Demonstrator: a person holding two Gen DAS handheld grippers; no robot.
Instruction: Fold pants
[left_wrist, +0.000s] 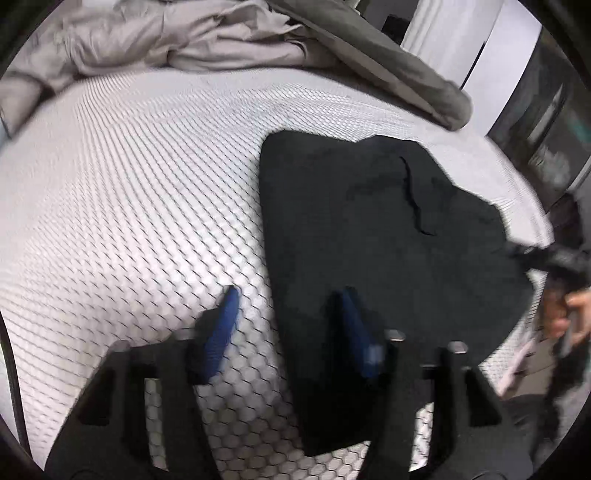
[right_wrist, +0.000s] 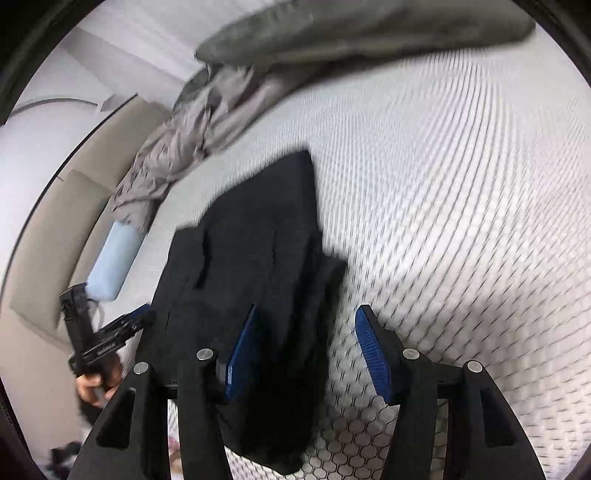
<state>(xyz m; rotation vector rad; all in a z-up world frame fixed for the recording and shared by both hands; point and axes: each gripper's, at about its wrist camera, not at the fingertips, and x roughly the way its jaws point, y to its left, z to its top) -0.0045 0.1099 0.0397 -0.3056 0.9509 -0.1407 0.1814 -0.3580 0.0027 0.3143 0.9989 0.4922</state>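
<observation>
Your black matte pants (left_wrist: 369, 221) lay folded on the honeycomb-quilted bed (left_wrist: 129, 184); both tools, left tool (left_wrist: 288, 295) and right tool (right_wrist: 306, 314), hung parted above, gripping nothing

I see a bed with a white honeycomb-quilted mattress cover (left_wrist: 129, 177), black folded pants (left_wrist: 369, 229) lying flat on it, crumpled grey bedding (left_wrist: 177, 40) heaped along its far edge, a pale blue pillow (right_wrist: 112, 258) beside that heap.

I see soft, even light on both pictures. Everything is smeared with blur, the edges bend round and go dark, and the black pants (left_wrist: 369, 221) show almost no detail.
</observation>
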